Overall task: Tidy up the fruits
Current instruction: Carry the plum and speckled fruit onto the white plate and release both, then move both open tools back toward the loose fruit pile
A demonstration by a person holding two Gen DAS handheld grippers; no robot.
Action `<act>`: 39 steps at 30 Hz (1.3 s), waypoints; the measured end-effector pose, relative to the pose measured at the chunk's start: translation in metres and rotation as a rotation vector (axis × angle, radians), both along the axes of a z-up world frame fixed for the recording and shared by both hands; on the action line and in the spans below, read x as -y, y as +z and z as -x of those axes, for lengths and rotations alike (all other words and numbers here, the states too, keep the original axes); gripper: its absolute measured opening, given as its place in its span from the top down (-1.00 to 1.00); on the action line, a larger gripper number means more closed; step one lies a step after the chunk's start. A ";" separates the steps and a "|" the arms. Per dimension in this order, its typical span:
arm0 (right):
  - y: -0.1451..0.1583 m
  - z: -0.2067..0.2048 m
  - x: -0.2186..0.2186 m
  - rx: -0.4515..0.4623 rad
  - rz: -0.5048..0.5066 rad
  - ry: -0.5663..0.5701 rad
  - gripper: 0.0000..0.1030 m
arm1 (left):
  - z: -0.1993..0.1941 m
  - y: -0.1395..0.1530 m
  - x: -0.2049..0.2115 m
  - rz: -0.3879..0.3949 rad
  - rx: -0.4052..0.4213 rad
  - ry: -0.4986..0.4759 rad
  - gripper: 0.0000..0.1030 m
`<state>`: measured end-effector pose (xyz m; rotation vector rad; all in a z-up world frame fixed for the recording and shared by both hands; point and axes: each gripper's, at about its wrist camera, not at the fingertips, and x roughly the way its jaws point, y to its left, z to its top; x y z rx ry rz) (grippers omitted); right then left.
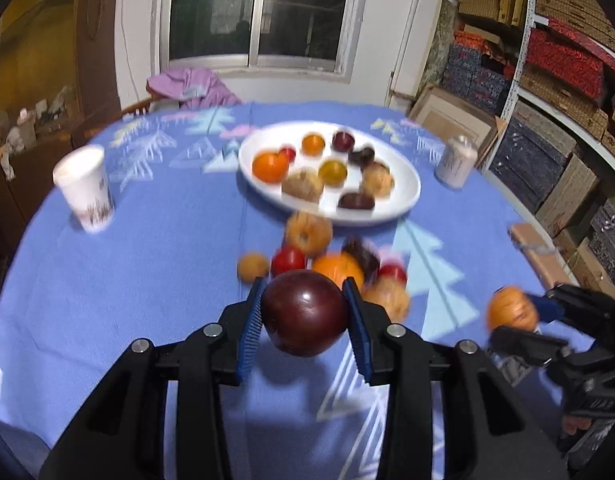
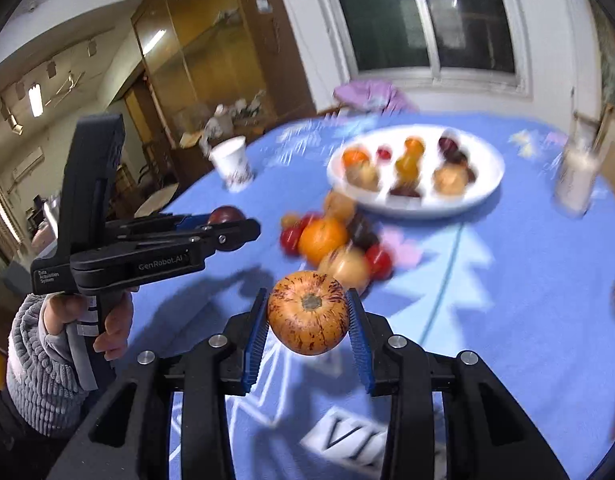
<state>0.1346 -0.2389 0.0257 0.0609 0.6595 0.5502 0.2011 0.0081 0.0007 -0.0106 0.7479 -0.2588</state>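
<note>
A dark red apple (image 1: 305, 314) is clamped in the left gripper (image 1: 305, 312); a speckled orange fruit (image 2: 306, 313) is clamped in the right gripper (image 2: 307, 314). Both are held above the blue cloth (image 1: 147, 260). A loose fruit pile (image 1: 327, 268) lies between them and the plate (image 1: 407, 196), flanked by a cup (image 1: 87, 188) and a can (image 1: 455, 162). Distant fruit is blurred.

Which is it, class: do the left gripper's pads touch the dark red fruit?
Touching. The left wrist view shows both blue pads of the left gripper pressed against the dark red fruit, held above the tablecloth.
</note>
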 end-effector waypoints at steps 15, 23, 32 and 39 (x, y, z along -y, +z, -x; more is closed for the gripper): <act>0.000 -0.196 0.011 -0.085 -0.006 -0.166 0.25 | -0.188 0.024 0.067 -0.036 -0.067 0.031 0.25; -0.044 -0.244 0.000 -0.168 0.029 -0.181 0.25 | -0.242 -0.038 0.064 0.006 -0.201 0.053 0.25; -0.064 -0.263 0.005 -0.211 0.008 -0.197 0.24 | -0.249 -0.040 0.058 0.030 -0.183 0.047 0.18; -0.056 -0.256 0.018 -0.210 -0.054 -0.218 -0.05 | -0.238 -0.026 0.046 0.118 -0.177 0.070 -0.11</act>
